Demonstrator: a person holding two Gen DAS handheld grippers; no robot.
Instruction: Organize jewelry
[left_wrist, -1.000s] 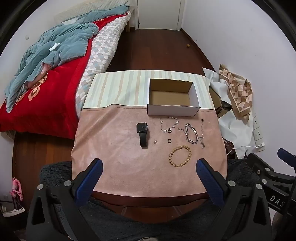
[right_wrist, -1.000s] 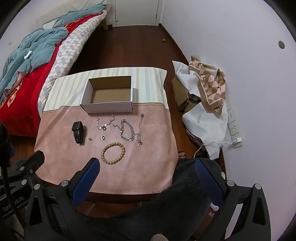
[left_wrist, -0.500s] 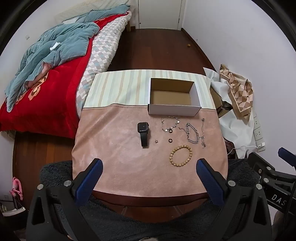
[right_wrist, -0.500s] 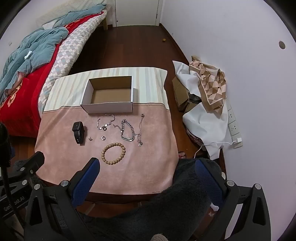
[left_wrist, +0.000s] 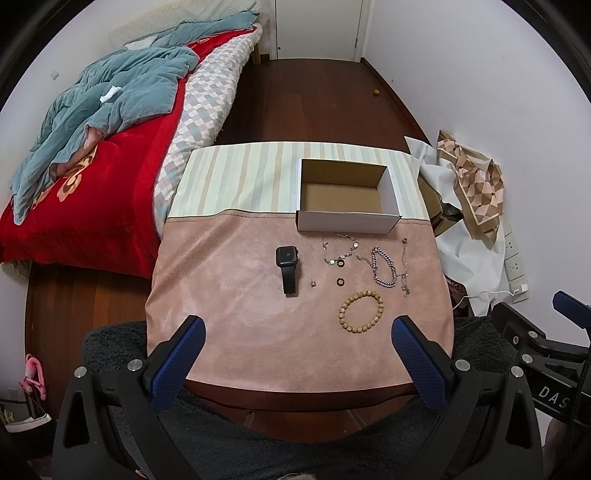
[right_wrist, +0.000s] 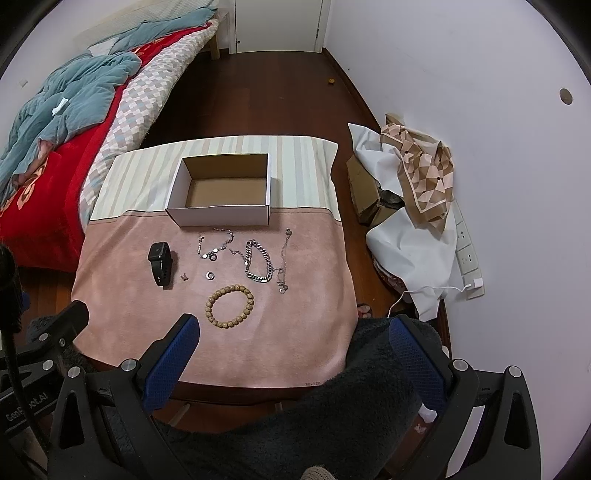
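1. Since a second ago we see almost no change: the left view drifts slightly, so the box and jewelry sit a touch higher in frame; the right view barely shifts. No item on the table has moved.
2. Left gripper: jaws spread wide, nothing between them, hanging over the near table edge. Right gripper: also wide and empty, above the near right corner (part of it over dark fleece, probably the person's clothing).
3. We read this as pre-grasp hover: sorting not yet begun, and the cardboard box is empty.
4. Closest jewelry is the wooden bead bracelet, well short of either claw.
5. Beyond it: small ring, tiny earring-like bit (too small to tell), black smartwatch, thin charm bracelet, chunky silver chain, thin chain beside it, possibly touching.
6. All lie on the pink mat, between the claws and the box.
7. The striped cloth covers the far half of the table.
8. Room: bed with red blanket on the left, dark wood floor, cloth pile by the right wall, a door at the far end.
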